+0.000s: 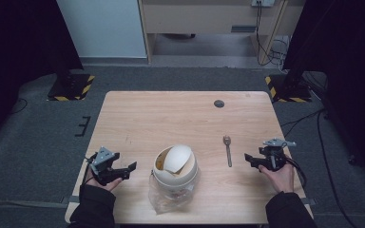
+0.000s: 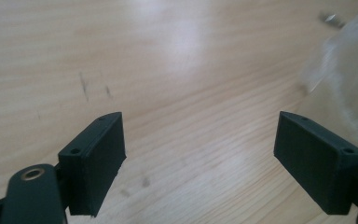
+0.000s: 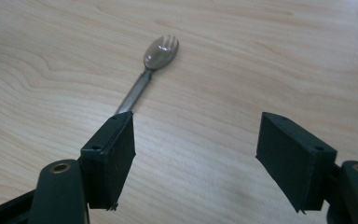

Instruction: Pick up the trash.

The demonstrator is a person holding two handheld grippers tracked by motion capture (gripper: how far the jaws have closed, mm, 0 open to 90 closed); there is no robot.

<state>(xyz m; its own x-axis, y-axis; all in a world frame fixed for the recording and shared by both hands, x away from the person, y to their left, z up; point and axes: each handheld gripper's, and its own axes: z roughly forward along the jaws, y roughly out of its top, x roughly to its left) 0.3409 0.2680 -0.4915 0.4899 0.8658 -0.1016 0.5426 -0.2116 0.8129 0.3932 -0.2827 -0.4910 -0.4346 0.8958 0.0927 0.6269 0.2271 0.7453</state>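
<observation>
A pale wooden table (image 1: 171,114) stands on grey floor. Near its front edge sits a white tub (image 1: 175,167) in a clear bag (image 1: 171,197), with a spork (image 1: 227,150) lying toward the right edge. Each hand rests low: the left gripper (image 1: 126,170) and the right gripper (image 1: 251,160) both gape, empty, jaws pointing inward.

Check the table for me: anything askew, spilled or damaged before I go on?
One oddity: the white lid on the instant-noodle cup is peeled up and curled, leaving the cup partly open, and loose clear wrap bunches around its base. The spork lies flat. Nothing looks spilled.
</observation>
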